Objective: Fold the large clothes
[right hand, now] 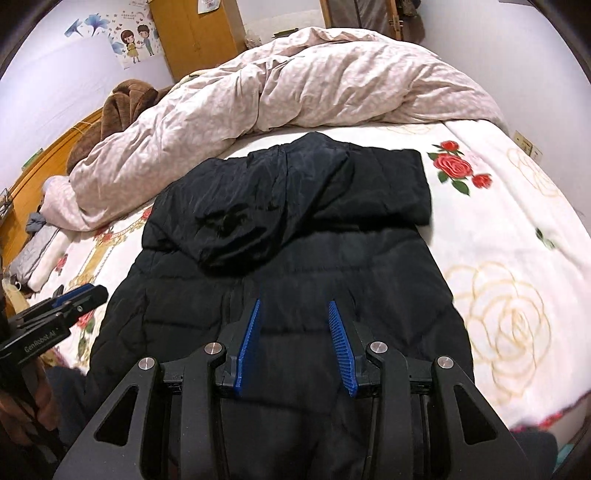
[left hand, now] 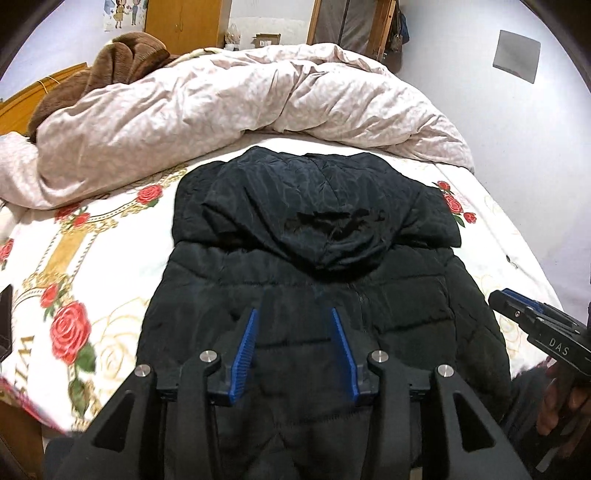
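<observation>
A black padded hooded jacket (left hand: 229,295) (right hand: 369,258) lies flat on the bed, sleeves folded in and the hood (left hand: 332,225) (right hand: 258,206) lying over the upper body. My left gripper (left hand: 294,312) hovers above the jacket's lower middle. Its blue pads stand apart with only the jacket far below showing between them. My right gripper (right hand: 294,302) hangs over the same area, also open and empty. Each gripper shows at the edge of the other's view: the right gripper (left hand: 504,297) beside the jacket's right edge, the left gripper (right hand: 88,293) beside its left edge.
The bed has a white rose-print sheet (left hand: 92,258) (right hand: 498,240). A crumpled pale pink duvet (left hand: 221,103) (right hand: 314,85) is bunched along the far side, with a brown blanket (left hand: 122,55) behind it. A wooden wardrobe (left hand: 181,18) stands at the wall. A hand (left hand: 565,406) holds the right gripper.
</observation>
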`<action>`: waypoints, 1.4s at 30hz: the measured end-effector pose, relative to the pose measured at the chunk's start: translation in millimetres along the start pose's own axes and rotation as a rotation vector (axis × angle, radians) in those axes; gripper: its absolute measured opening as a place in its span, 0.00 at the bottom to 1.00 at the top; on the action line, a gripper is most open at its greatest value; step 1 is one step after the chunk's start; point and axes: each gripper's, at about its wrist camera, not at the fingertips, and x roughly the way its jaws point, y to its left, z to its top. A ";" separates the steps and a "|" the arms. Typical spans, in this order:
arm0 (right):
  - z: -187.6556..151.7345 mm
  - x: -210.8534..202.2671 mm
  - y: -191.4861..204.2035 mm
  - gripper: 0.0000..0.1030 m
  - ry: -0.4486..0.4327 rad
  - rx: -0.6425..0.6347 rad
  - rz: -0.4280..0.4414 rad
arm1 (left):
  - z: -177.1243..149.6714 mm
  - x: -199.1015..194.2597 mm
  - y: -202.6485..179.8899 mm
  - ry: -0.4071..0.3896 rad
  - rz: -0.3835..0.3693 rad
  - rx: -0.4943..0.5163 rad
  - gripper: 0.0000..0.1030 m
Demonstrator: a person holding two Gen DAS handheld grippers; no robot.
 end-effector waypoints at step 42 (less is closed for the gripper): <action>-76.7 12.9 -110.5 0.49 0.118 0.212 -0.144 | -74.9 33.4 89.3 0.135 0.195 -0.137 0.55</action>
